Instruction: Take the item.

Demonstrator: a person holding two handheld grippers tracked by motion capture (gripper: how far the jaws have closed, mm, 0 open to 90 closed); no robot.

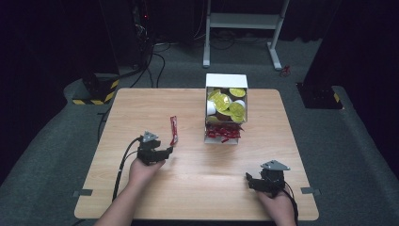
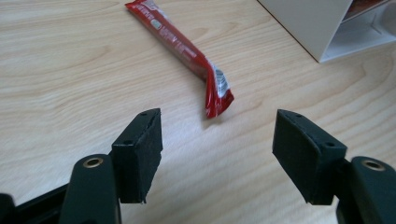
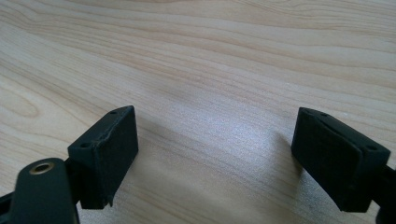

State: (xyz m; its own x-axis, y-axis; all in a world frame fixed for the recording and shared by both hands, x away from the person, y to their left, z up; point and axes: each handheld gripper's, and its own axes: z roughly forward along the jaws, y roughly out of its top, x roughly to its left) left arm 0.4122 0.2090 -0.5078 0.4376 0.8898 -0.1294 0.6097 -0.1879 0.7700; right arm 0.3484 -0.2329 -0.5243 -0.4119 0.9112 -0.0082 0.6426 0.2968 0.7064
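While your left tongs (image 2: 217,140) sit released w/ jaws wide apart over bare wood, the red sachet (image 2: 187,51) lies flat on the desk (image 1: 141,103) just ahead of them, left of centre. Your right tongs (image 3: 215,149) are released too, near the front right corner. White box (image 1: 226,81) w/ yellow-lidded cups (image 1: 229,104) & red sachets stands near the far edge.
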